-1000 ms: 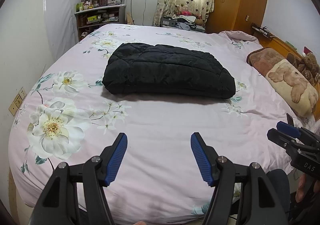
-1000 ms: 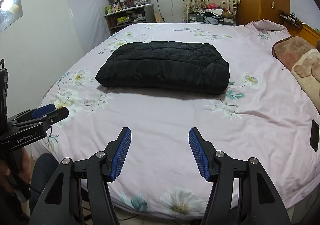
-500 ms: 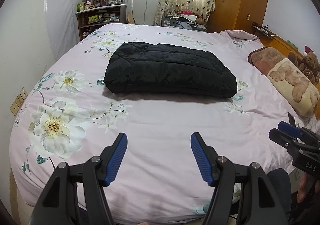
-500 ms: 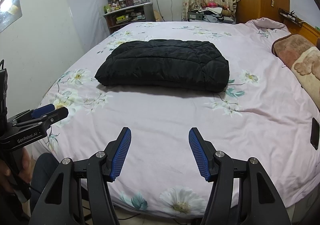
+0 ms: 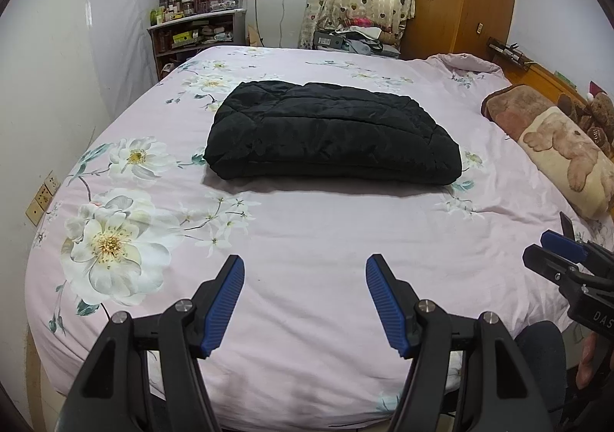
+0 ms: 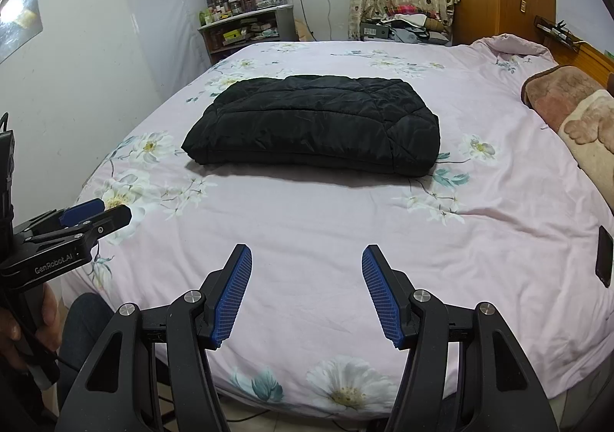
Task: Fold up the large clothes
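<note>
Lying folded into a thick rectangular bundle, the black quilted jacket (image 5: 330, 136) rests near the middle of the bed (image 5: 314, 240), on a pink sheet printed with white flowers. It sits well apart from both grippers, farther up the bed. The left gripper (image 5: 305, 301) hovers over the near part of the sheet, jaws spread, nothing between them. The right gripper (image 6: 306, 293) is beside it, likewise spread and empty. A brown bear-print blanket (image 5: 568, 155) lies at the right edge, a dark phone (image 6: 604, 255) nearer.
</note>
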Motion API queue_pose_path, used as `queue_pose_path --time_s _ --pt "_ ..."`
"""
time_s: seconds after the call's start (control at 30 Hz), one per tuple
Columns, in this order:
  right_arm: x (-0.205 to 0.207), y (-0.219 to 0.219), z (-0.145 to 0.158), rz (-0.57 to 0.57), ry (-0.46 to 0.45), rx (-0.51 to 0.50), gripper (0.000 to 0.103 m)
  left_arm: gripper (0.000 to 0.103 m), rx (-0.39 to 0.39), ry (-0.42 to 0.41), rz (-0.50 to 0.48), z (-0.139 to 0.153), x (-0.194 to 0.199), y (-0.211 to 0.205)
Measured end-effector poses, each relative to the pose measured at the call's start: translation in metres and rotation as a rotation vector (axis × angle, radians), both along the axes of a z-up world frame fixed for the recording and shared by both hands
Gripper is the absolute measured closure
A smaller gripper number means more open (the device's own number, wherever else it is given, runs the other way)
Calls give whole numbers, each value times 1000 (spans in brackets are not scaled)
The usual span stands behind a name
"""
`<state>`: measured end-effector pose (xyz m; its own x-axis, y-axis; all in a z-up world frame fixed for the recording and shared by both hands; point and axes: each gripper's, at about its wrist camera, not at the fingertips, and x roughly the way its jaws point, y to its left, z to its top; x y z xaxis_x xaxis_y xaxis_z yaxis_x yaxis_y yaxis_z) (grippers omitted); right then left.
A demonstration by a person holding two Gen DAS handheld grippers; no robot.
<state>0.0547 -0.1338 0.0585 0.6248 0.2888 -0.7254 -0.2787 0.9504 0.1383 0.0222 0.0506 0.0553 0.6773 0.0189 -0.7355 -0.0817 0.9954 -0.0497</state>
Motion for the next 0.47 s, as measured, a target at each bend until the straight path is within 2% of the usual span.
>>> queue_pose_path --time_s 0.47 --pt "-1 -3 -1 -5 1 2 43 35 -3 -5 20 -1 1 3"
